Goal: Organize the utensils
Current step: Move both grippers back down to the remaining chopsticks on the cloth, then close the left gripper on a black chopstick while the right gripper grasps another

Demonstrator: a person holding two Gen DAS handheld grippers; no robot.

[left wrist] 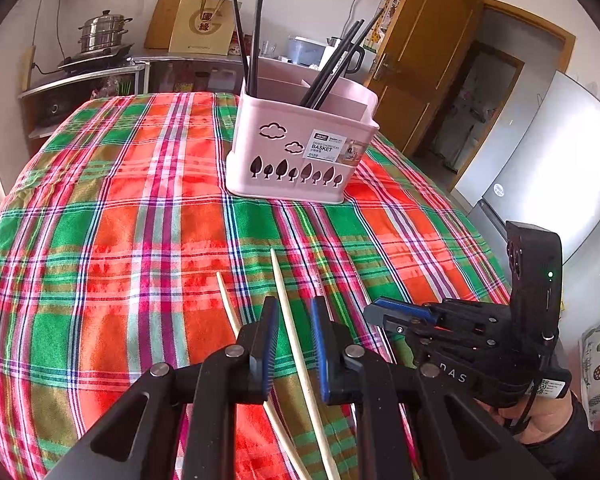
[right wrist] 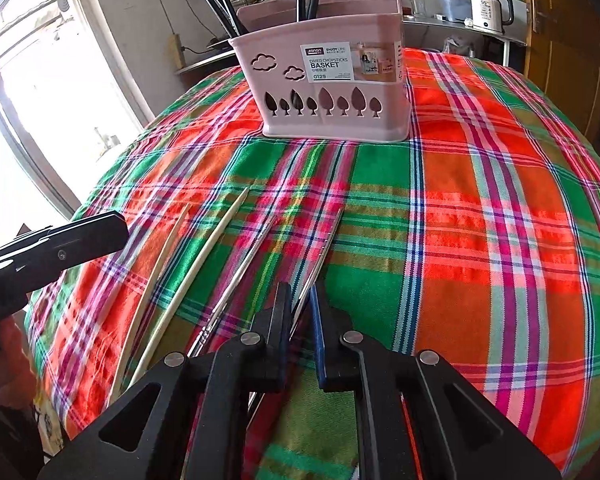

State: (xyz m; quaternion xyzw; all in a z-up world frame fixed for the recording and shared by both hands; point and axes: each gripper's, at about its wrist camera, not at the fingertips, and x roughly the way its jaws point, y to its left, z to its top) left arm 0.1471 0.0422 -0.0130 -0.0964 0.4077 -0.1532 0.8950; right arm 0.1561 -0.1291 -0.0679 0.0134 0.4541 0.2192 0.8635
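A plaid cloth (left wrist: pixel 100 220) covers the table. Toward its far edge stands a pink basket (left wrist: pixel 296 148) with dividers. Black chopsticks (left wrist: pixel 256 32) stand upright in its back left compartment, and more black ones lean in another compartment to the right.

Near the front edge lie four loose chopsticks, all pointing roughly toward the basket. Two pale wooden chopsticks (right wrist: pixel 204 256) lie side by side on the left. Two thin metal chopsticks (right wrist: pixel 244 272) lie to their right.

The left gripper (left wrist: pixel 294 320) is spread open, low over the cloth, and straddles one wooden chopstick without its pads touching it; the other wooden one runs just outside its left finger. The right gripper (right wrist: pixel 300 300) sits just beside it, jaws narrowed around the right-hand metal chopstick; whether the pads actually press on it I cannot tell.
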